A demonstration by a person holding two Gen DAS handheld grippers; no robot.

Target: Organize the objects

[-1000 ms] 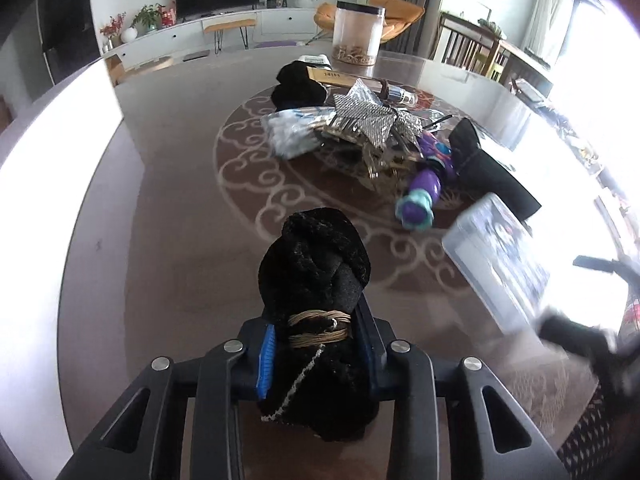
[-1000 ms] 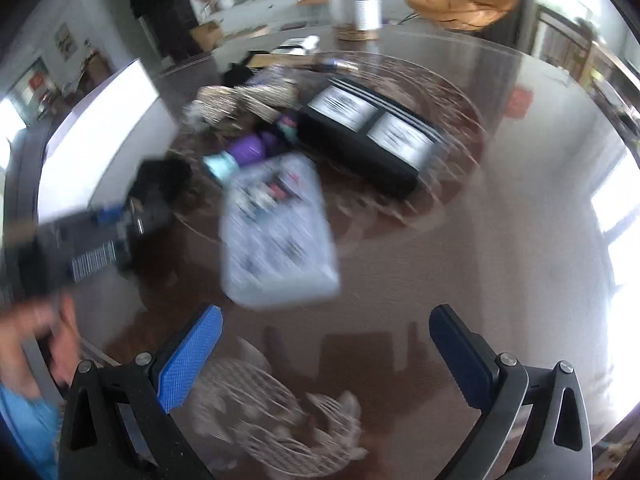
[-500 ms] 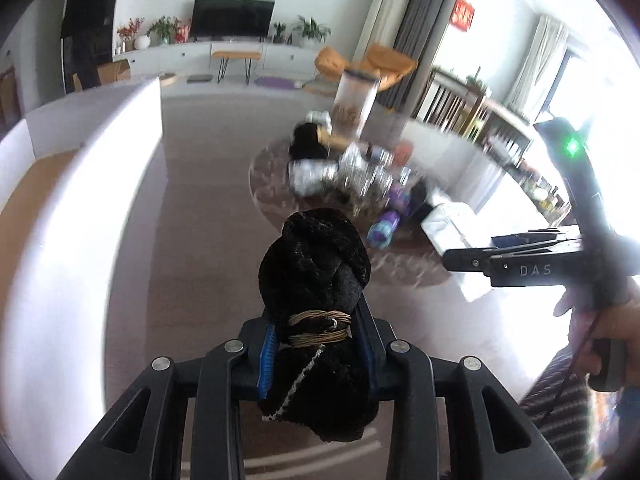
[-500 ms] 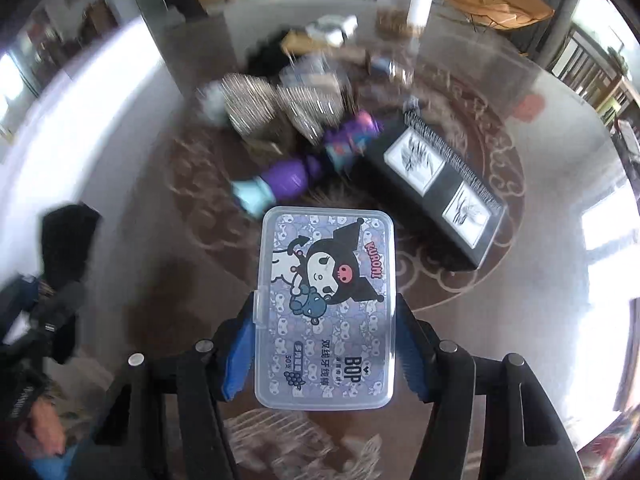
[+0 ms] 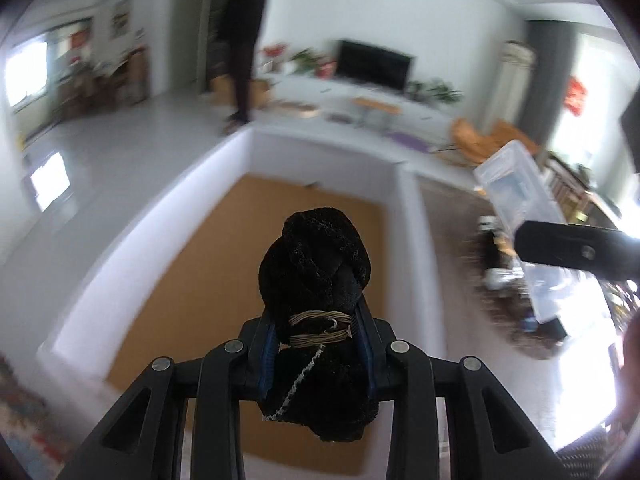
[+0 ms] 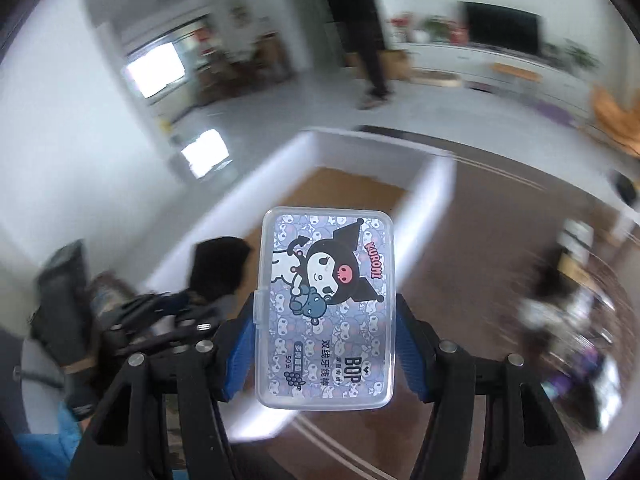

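I'm holding a black knotted cloth bundle (image 5: 316, 264), tied with tan cord, over the white box (image 5: 404, 200); right, a clear cartoon-printed case (image 6: 328, 308).

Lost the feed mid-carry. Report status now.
Left gripper shut on black scrunchie, over the white box. Right gripper shut on clear plastic case, near the same box. Nothing seen in the box's way.
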